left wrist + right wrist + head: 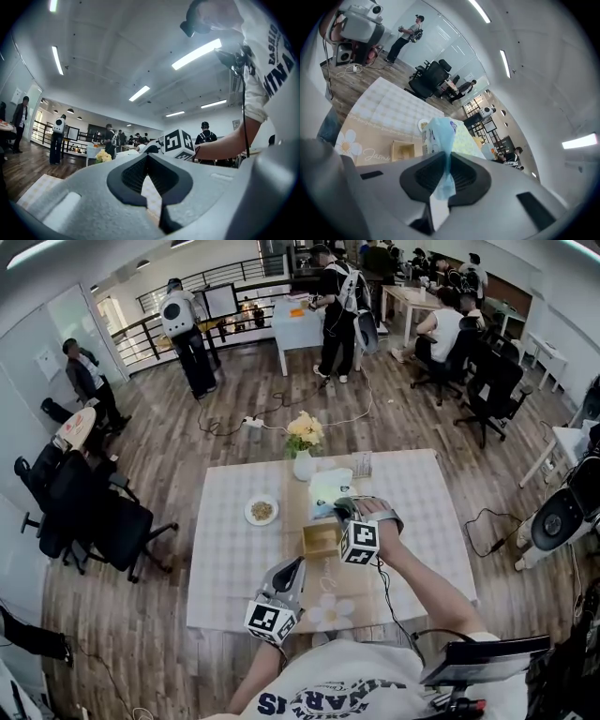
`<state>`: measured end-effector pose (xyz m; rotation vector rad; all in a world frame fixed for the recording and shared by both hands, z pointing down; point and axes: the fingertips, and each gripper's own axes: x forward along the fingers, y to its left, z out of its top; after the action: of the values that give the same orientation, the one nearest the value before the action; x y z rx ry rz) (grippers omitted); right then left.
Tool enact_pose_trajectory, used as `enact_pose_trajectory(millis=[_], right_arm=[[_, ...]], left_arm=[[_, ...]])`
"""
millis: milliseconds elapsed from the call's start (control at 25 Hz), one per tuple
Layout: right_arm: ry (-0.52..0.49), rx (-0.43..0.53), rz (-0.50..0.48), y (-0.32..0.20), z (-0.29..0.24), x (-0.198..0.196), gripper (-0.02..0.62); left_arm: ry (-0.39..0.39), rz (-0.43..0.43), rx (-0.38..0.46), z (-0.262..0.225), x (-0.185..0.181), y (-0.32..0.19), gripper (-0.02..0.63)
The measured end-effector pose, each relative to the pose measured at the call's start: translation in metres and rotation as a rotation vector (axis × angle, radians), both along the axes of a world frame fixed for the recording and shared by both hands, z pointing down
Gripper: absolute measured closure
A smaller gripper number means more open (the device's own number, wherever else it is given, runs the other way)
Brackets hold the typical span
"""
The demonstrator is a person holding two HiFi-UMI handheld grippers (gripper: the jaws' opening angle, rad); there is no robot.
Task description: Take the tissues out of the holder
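Two sets of jaws are in use. My right gripper (pixel 443 169) has its jaws clenched on a thin fold of the light blue wrapper of the tissue pack (pixel 437 133). The pack is in the air over the middle of the bench (pixel 234 563), just past the wooden holder (pixel 321 538) toward the far edge. My left gripper (pixel 149 182) has its jaws closed on nothing and hangs near the near edge.

Hazards:
- The grip is on wrapper film only, not on the pack body. The film may slide out or tear, and the pack would drop.
- A dropped or swinging pack could strike the flower vase (pixel 305 465) near the far edge, or the small plate (pixel 262 511) to the left.
- Nothing steadies the holder, so a snag on its rim could drag or tip it.

Limits of view:
- The bottom of the pack is not shown, so its clearance from the holder is a judgement.
- The holder's interior is only partly visible, so I cannot tell whether any tissues remain.
- The print on the pack is unreadable.
- What is on the plate cannot be made out.
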<state>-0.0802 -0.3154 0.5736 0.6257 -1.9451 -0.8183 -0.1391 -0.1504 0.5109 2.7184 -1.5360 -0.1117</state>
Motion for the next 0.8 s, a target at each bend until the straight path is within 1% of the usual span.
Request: enact_pose_trajectory(millis=[440,640,800], right_arm=[[-0.006,0.006,0.008,0.011,0.001,-0.002,0.554],[0.013,0.016,0.017,0.015,0.002,-0.001,0.554],[0.045,0.025,0.042,0.011,0.013,0.013,0.554]], left_arm=[[-0.02,0.014,0.016,-0.005,-0.003,0.007,0.607],[-0.023,0.024,0.012,-0.007,-0.005,0.006,0.607],[-0.026,0.039,0.01,-0.004,-0.003,0.005,0.607]])
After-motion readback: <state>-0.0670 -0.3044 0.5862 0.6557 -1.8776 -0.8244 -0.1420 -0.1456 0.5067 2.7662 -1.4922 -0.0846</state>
